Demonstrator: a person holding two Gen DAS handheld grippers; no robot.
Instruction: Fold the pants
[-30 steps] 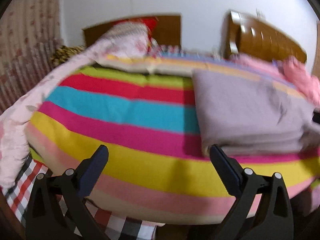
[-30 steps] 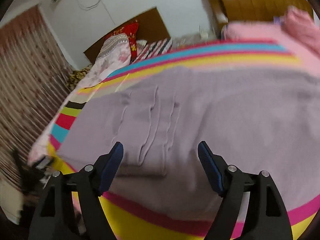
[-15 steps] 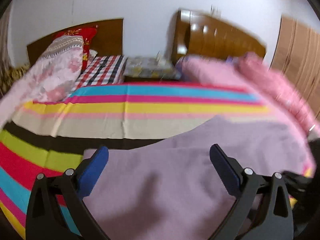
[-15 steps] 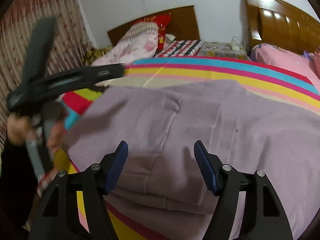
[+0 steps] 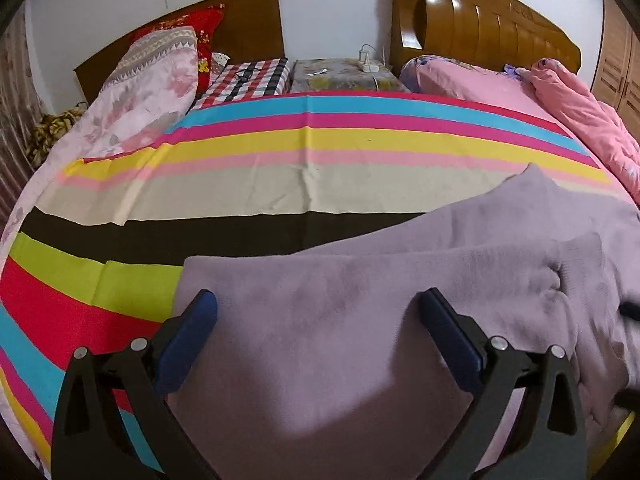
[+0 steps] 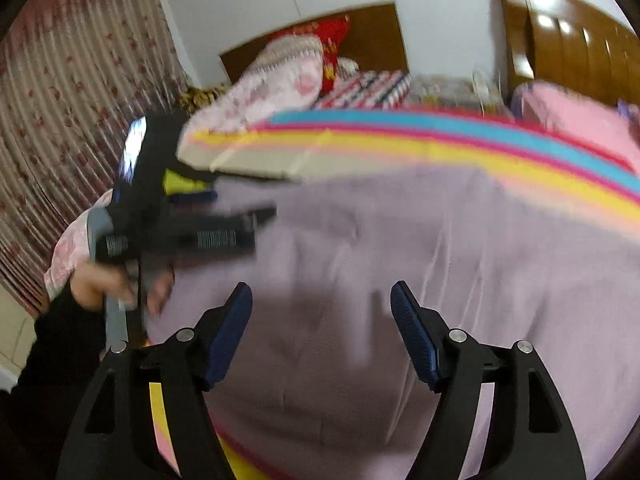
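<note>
swung in over the soft lilac knit pants (image 5: pixel 360 320) since a second ago, when the left view showed them off to the right on the striped cover; now filling the lower half of both views. left hand-held black gripper with blue pads (image 5: pixel 316 332) spread wide above the near fabric, nothing between the pads, contact with the cloth impossible to tell. right hand-held black gripper with blue pads (image 6: pixel 322 332) likewise spread apart over the pants (image 6: pixel 400 280), gripping nothing; right view smeared by motion, so fine creases unreadable.

pants lying on the bright rainbow-striped bed cover (image 5: pixel 280 152), part-folded by the look of it, with a ribbed cuff edge (image 5: pixel 576 264) bunched at the right and a layered fold edge running across the middle. pink quilt (image 5: pixel 580 120) heaped well apart at the far right, floral pillow (image 5: pixel 148 92) far left.

likely risks: pinching only the top layer of the stacked knit, leaving the under layer behind and skewing the fold; dragging the loose cover along with a deep bite; uneven lift between the two sides, twisting the legs; bunched cuff rolling under and making a lumpy end; left device (image 6: pixel 180 232) crossing close to the right one, so a possible knock.
</note>
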